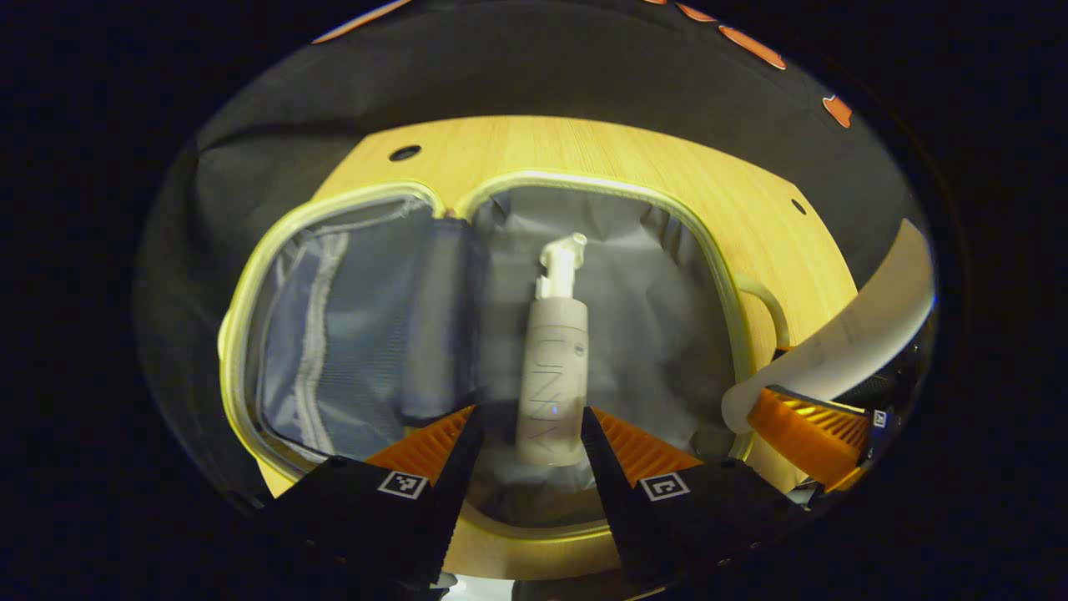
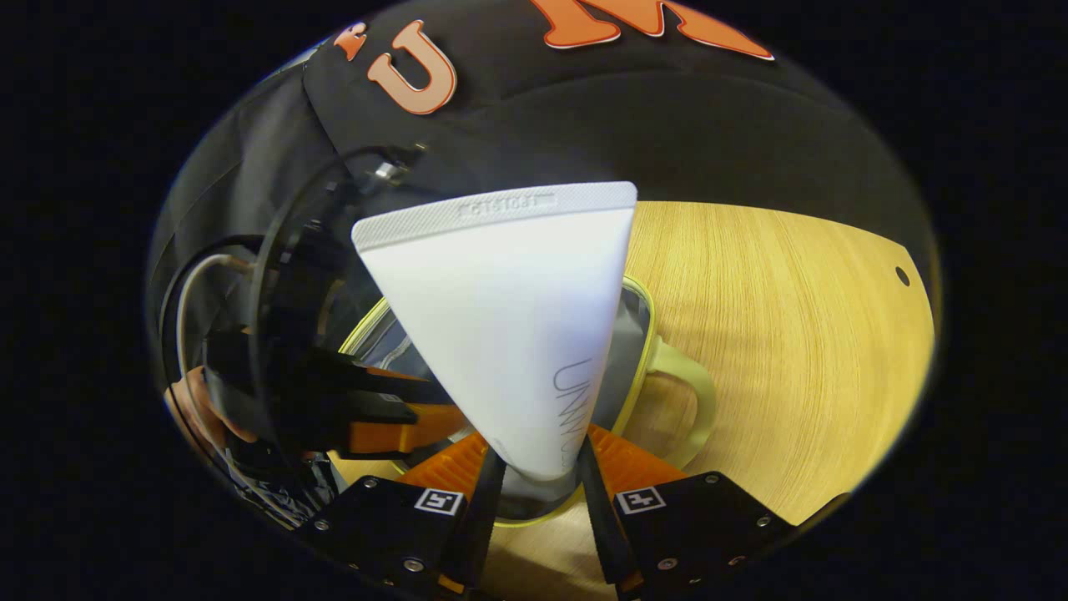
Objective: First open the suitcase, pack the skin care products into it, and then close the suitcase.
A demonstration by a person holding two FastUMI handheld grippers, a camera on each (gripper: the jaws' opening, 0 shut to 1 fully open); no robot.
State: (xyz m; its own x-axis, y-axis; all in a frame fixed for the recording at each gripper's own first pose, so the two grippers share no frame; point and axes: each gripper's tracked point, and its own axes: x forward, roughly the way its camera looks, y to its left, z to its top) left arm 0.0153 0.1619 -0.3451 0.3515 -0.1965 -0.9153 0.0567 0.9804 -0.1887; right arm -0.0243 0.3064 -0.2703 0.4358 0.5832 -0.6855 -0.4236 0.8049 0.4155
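left jaws: in the left gripper view our left gripper (image 1: pixel 528 434) stands spread, one finger each side of the pump bottle (image 1: pixel 552 367); we see gaps at both sides, so we judge it not pinched, though blur makes contact hard to rule out.
right jaws: in the right gripper view our right gripper (image 2: pixel 538 467) pinches the narrow end of the white tube (image 2: pixel 509 317), both fingers pressed on it, the crimped flat end up at 12 o'clock.
pump bottle: it lies inside the suitcase (image 1: pixel 250 284), in the right-hand half on the grey lining, pump head toward 12 o'clock.
white tube: held in the air above the case's rim, not yet inside.
suitcase: open flat on the wooden table (image 1: pixel 584 150), yellow-green rim around both halves, its handle at 3 o'clock.
progress: we judge the opening done and one product in; the tube is left to place, then the closing.
left gripper view adds: both halves of the case, the mesh pocket at 9 o'clock, the bottle, and the right gripper with its tube at 4 o'clock.
right gripper view adds: the tube's crimped end up close, bare table toward 3 o'clock, the left gripper and the hand (image 2: pixel 196 409) holding it at 8 o'clock.
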